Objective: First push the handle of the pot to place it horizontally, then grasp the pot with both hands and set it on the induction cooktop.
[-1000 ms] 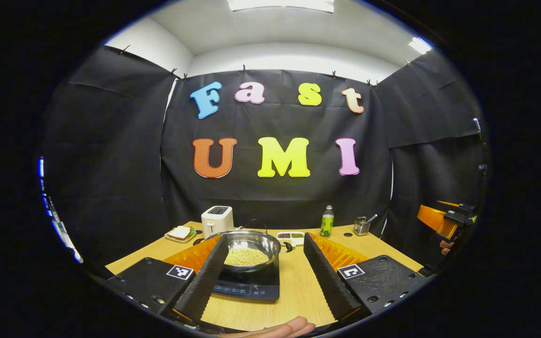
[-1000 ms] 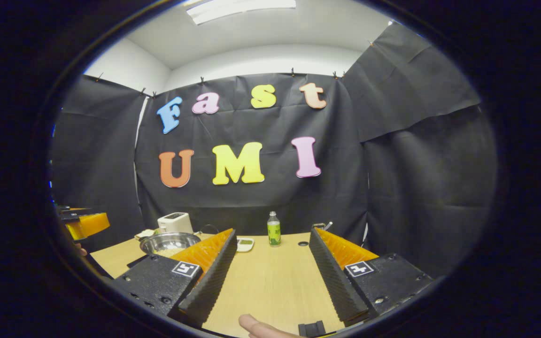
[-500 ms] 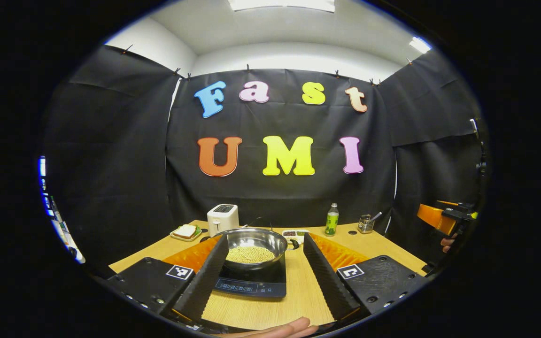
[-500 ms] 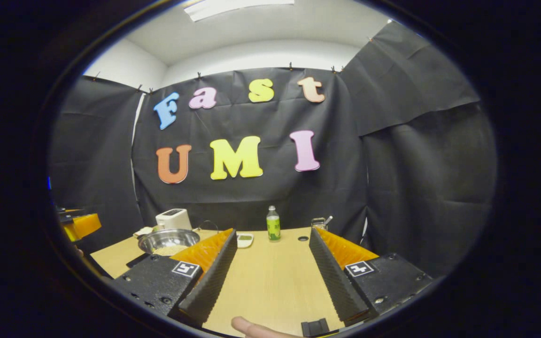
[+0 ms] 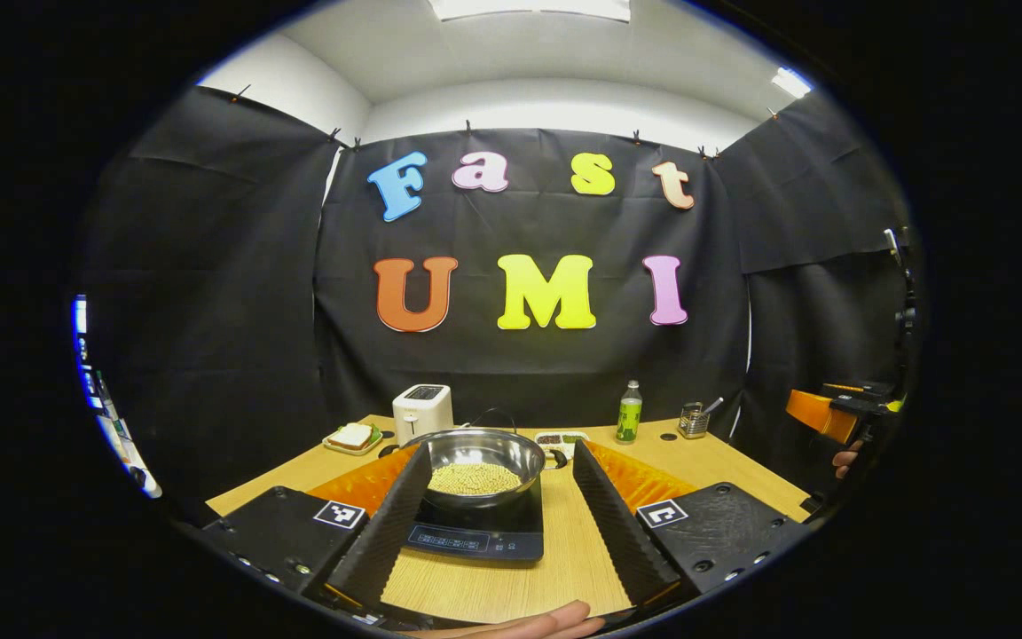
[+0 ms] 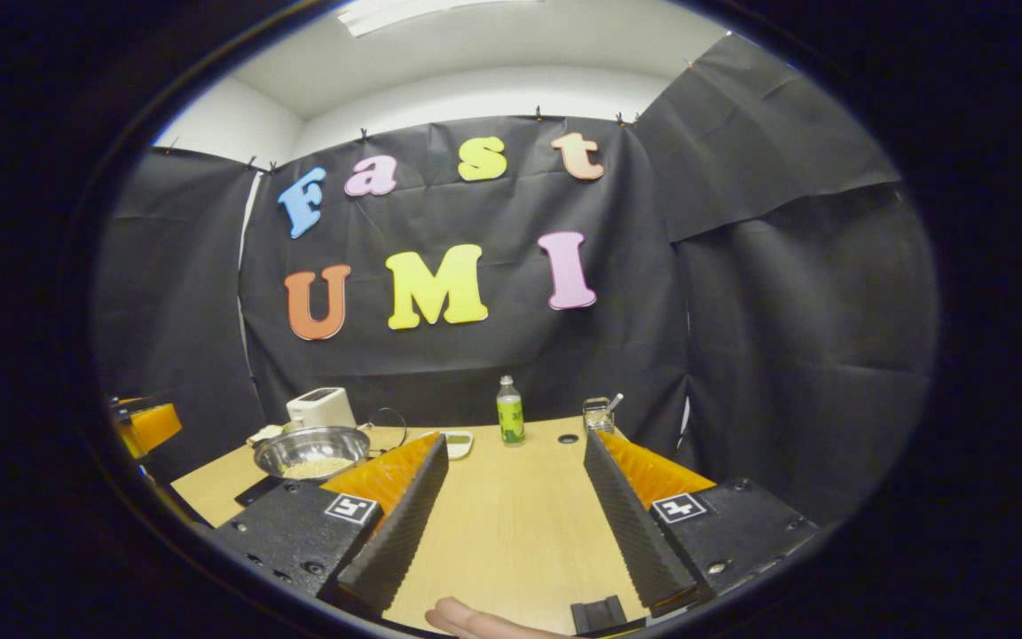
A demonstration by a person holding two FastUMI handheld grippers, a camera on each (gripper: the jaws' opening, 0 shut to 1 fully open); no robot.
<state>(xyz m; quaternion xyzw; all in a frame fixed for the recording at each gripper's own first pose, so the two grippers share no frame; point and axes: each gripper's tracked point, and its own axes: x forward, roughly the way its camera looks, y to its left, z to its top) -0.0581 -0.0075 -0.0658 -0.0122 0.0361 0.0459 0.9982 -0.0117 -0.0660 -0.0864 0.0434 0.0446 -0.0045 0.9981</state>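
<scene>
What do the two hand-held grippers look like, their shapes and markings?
Each hand-held gripper, left and right, has two long wedge-shaped fingers with ribbed, sawtooth inner faces and orange ridged backs. The fingers sit on flat black blocks with screw holes, and each block carries a small square black-and-white marker tag. In the left gripper view, the right one's orange body shows at the far edge.

From my station both views read bright and evenly lit, with light from the ceiling panels point(image 5: 530, 8) high above the fingers. Shadows under my fingers on the table point(image 6: 511, 524) are soft and faint. The steel pot point(image 5: 484, 453) beyond the left fingers carries small glints. Focus is sharp centrally; fisheye bending curves and darkens the scene toward the rim.
</scene>
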